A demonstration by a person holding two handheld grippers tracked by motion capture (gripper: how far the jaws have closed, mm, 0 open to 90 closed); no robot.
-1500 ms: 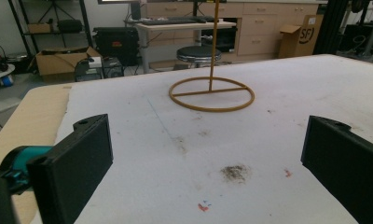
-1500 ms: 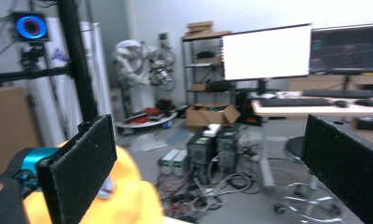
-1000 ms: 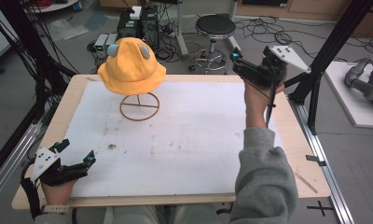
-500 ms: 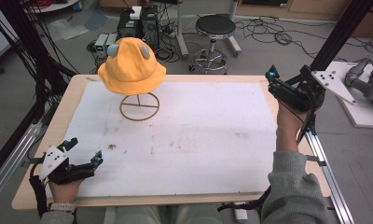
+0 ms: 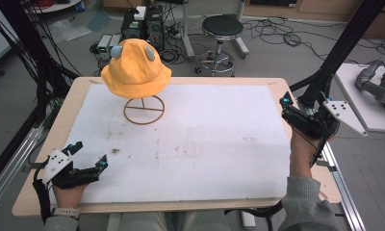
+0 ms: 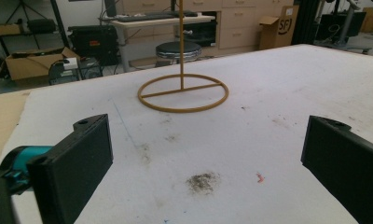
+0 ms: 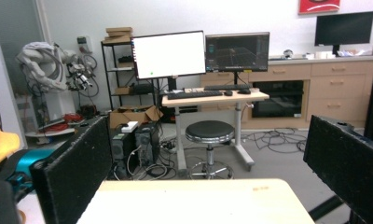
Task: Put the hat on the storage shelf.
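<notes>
At the near left corner of the tabletop (image 5: 46,144), the left claw (image 5: 87,155) is resting low over the white mat (image 5: 205,139), held by the person's left hand (image 5: 68,192); its jaws are standing wide apart with nothing between them, and they are pointing toward the far side. Just ahead of it, a small dark smudge (image 6: 202,182) is showing on the mat. Along the right edge, the right claw (image 5: 291,108) is hovering above the tabletop in the right hand (image 5: 303,151), its grey plate (image 5: 343,115) sticking out past the edge; in the right gripper view its jaws are also gaping wide and gripping nothing, and they are facing the room beyond the far edge. Near the far left corner, a yellow bucket hat (image 5: 135,70) is sitting on top of a thin wire stand (image 5: 143,109), whose round base is lying flat on the mat. Beyond the far edge, a black stool (image 5: 222,29) is standing on the floor among loose cables, with a desk and two monitors (image 7: 201,53) behind it.
</notes>
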